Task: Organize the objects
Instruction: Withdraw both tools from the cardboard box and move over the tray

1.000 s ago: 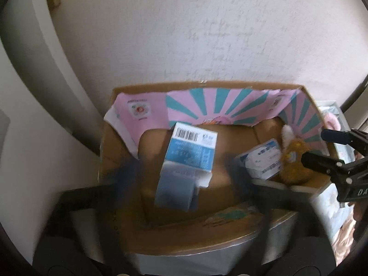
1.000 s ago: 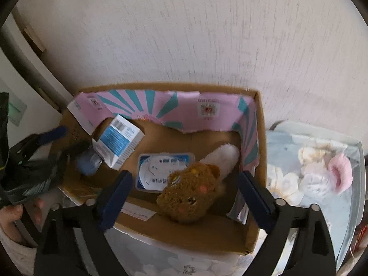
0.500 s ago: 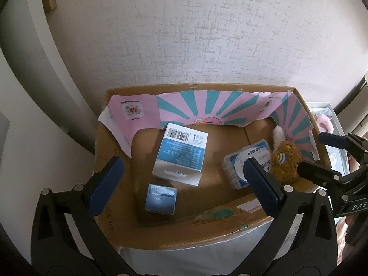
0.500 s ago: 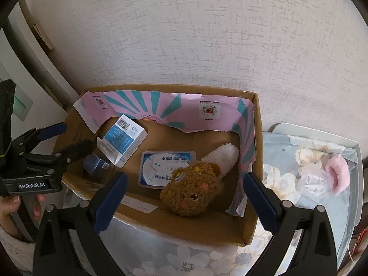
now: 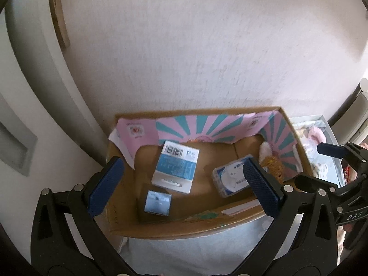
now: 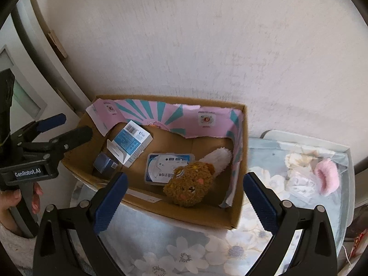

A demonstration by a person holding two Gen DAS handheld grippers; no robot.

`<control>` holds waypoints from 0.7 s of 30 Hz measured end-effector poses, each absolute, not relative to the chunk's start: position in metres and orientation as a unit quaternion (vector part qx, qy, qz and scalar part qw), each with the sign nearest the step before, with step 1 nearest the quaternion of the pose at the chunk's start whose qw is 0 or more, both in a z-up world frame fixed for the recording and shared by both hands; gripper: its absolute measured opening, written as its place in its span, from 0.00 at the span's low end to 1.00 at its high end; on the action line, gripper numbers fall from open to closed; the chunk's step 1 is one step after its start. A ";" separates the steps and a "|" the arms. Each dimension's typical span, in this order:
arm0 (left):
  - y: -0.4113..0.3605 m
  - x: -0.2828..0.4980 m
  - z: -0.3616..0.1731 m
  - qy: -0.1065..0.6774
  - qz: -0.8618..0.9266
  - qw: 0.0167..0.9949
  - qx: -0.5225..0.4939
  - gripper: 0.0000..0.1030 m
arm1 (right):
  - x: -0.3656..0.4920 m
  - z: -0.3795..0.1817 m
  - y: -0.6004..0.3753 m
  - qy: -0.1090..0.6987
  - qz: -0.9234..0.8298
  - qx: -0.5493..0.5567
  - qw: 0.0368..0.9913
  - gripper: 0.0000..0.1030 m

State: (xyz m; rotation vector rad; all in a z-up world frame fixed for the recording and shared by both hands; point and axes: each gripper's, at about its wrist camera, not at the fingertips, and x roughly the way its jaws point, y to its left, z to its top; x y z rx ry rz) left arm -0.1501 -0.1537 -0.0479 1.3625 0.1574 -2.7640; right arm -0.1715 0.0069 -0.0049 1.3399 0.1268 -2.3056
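While hovering above the cardboard box with nothing between the jaws, left gripper spread wide and empty, right gripper likewise released and empty. Inside the box: white-and-blue carton at about 12 o'clock from the left gripper, small blue cube box just below it near the front wall, clear plastic case toward the middle, brown plush toy lying partly over that case at the 3 o'clock side, white fuzzy piece behind the plush. Outside the box, at 3 o'clock on the floral-cloth table: pink fluffy item and a pale bundle, probably next to go in. Risks, as judgement only: reaching right for the pink item with the jaws this wide likely clips the box's right wall and shoves the box along the slick cloth; soft fluff compresses, so a shallow pinch slips out mid-carry; dropping more onto the plush piles things on the case and may tip items over the low front wall; torn pink liner catches a fingertip on entry; both grippers close together over one box, easy collision if both descend at once.
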 end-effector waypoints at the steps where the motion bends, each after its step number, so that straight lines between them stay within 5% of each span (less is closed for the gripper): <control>1: -0.151 -0.149 -0.042 0.050 -0.898 0.029 0.437 1.00 | -0.169 0.001 0.010 0.047 -0.842 0.483 0.234 0.97; 21: -0.075 -0.109 0.057 0.016 -0.937 0.041 0.348 1.00 | -0.137 0.110 0.099 0.066 -0.888 0.382 0.248 0.97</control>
